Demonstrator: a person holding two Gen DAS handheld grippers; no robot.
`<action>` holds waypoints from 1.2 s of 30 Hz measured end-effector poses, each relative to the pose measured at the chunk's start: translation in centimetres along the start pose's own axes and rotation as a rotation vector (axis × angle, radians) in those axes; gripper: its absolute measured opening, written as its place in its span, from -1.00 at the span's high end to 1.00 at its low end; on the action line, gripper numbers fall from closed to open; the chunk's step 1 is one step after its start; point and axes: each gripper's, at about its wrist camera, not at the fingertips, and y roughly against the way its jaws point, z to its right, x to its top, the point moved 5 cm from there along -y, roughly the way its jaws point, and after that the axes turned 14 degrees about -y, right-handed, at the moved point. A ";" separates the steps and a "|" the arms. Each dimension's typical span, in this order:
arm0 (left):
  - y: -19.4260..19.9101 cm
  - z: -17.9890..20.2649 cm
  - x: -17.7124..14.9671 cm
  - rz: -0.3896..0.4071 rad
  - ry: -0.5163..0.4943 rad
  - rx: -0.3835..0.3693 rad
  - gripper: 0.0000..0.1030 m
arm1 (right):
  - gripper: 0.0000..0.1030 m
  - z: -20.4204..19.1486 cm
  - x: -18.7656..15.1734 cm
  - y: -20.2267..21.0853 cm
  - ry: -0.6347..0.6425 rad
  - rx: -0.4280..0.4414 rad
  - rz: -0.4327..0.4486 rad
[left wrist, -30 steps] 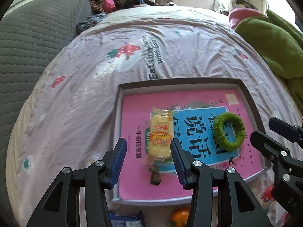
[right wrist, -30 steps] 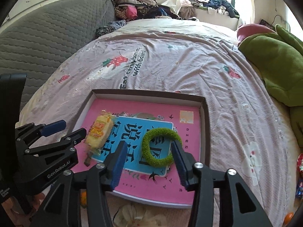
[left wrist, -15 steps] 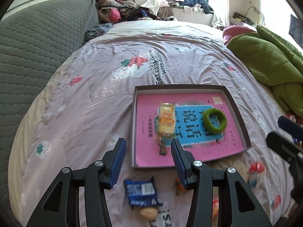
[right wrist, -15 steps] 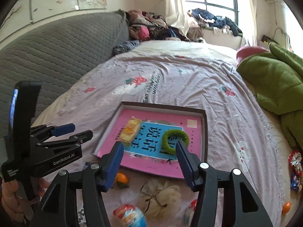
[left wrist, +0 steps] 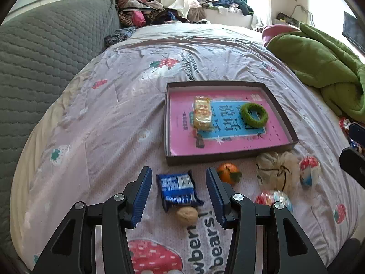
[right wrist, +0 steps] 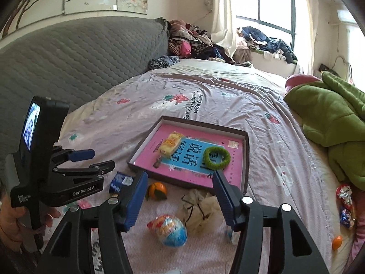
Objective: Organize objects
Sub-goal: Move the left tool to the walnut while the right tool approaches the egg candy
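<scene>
The left tool (left wrist: pixel 179 194) hangs above the near part of the bed (left wrist: pixel 118 105), its blue-padded fingers (left wrist: pixel 142 194) spread wide and holding nothing. Between them on the pale pink printed bedcover lies a blue foil snack packet (left wrist: pixel 178 188), with a brown walnut (left wrist: pixel 187 214) touching its near edge. Just right of that tool sits a small orange tangerine with green leaves (left wrist: pixel 228 173).

The right tool (right wrist: pixel 180 196) is likewise spread and empty, held above a crumpled cream drawstring pouch (right wrist: pixel 200 207) and a foil-wrapped egg in red, yellow and blue (right wrist: pixel 170 227), both on the bedcover near the tray's near edge.

Farther up the bed rests a shallow dark-rimmed cardboard tray (left wrist: pixel 282 118) lined with a pink and blue printed sheet. Inside it, toward the left, lies a yellow wrapped cake bar (left wrist: pixel 202 113); toward the right lies a fuzzy green ring (left wrist: pixel 254 114). The two are apart.

A rumpled green blanket (left wrist: pixel 319 68) covers the bed's right edge, and a grey quilted headboard (left wrist: pixel 45 52) runs along its left. Clothes are heaped at the far end under the window.
</scene>
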 end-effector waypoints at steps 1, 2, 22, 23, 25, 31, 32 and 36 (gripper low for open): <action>0.1 0.1 -0.4 0.001 -0.001 -0.002 0.02 | -0.14 -0.1 -0.3 0.1 0.007 0.000 -0.001; 0.2 0.2 -0.8 0.000 -0.001 -0.007 0.02 | -0.14 -0.2 -0.7 0.2 0.016 -0.003 -0.002; 0.4 1.7 -4.5 -0.007 0.005 -0.034 0.02 | -0.14 0.2 -5.8 -0.8 -0.008 -0.018 -0.028; 0.2 1.7 -4.7 -0.012 0.006 -0.035 0.02 | -0.14 0.2 -6.1 -0.9 -0.009 -0.018 -0.030; -0.2 1.6 -5.2 -0.018 0.011 -0.036 0.02 | -0.14 0.3 -6.5 -1.1 -0.009 -0.017 -0.034; -1.6 1.0 -6.3 -0.043 0.027 -0.036 0.02 | -0.14 0.2 -7.5 -1.8 0.001 -0.014 -0.050; -1.8 1.0 -6.5 -0.047 0.032 -0.039 0.02 | -0.14 0.1 -7.5 -1.9 0.004 -0.012 -0.051; -2.4 0.9 -6.9 -0.057 0.046 -0.051 0.02 | -0.14 0.0 -8.0 -2.4 0.015 -0.016 -0.055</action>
